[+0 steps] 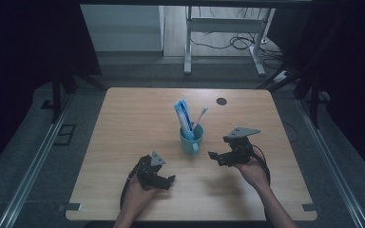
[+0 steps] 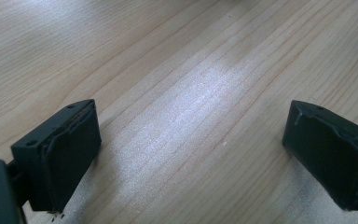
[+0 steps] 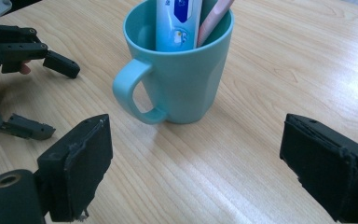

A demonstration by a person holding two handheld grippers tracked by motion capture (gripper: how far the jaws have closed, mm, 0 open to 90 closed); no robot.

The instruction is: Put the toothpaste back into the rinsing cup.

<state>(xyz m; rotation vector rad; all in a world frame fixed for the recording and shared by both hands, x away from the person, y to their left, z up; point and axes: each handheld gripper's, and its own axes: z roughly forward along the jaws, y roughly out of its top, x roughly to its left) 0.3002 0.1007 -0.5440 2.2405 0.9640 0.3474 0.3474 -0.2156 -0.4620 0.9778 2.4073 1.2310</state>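
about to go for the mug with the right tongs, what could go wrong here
1. The toothpaste tube and toothbrush stand tall and lean out of the teal mug, so a bump from the open right tongs could tip it.
2. The handle faces the left tongs, which are open and near; both reaching in might collide.
3. The mug wall looks smooth, so a pinch may slip.

Two forearms come in from the bottom edge of the high view, each hand holding a black two-jaw tool. The left tool [image 1: 164, 180] sits low near the person's side, angled to the right, its jaws spread wide apart with nothing between them. The right tool [image 1: 217, 158] points left — its jaws also gape wide, empty. The left hand [image 1: 140, 192] and right hand [image 1: 253, 169] each wrap a tool's rear.
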